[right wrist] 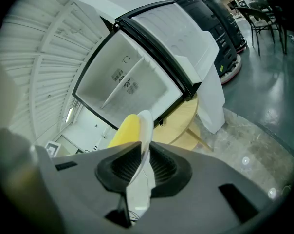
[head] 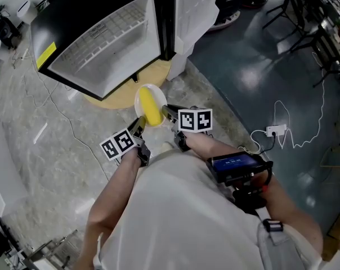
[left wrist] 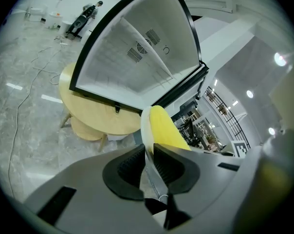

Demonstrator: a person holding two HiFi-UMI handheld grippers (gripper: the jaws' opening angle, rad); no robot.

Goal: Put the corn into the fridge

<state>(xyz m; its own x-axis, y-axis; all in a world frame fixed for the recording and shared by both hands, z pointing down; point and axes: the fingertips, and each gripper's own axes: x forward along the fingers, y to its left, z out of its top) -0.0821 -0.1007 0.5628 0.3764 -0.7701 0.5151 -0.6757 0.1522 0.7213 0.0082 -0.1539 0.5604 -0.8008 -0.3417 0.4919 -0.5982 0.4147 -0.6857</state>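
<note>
A yellow corn cob (head: 152, 109) lies on a small white plate (head: 142, 96), held in the air between both grippers. My left gripper (head: 138, 124) is shut on the plate's near-left rim, and my right gripper (head: 169, 113) is shut on its right rim. In the left gripper view the plate's edge (left wrist: 145, 128) runs between the jaws, with the corn (left wrist: 167, 129) beyond it. The right gripper view shows the same plate rim (right wrist: 146, 133) clamped and the corn (right wrist: 126, 130) to its left. Just ahead, the small fridge (head: 102, 46) stands with its white inside bare and its door (head: 196, 5) swung open to the right.
The fridge rests on a low round yellow table (head: 125, 96). A white power strip (head: 274, 130) and its cable lie on the floor at right, and thin cables (head: 63, 117) trail on the marble floor at left. Dark chairs (head: 305, 21) stand far right.
</note>
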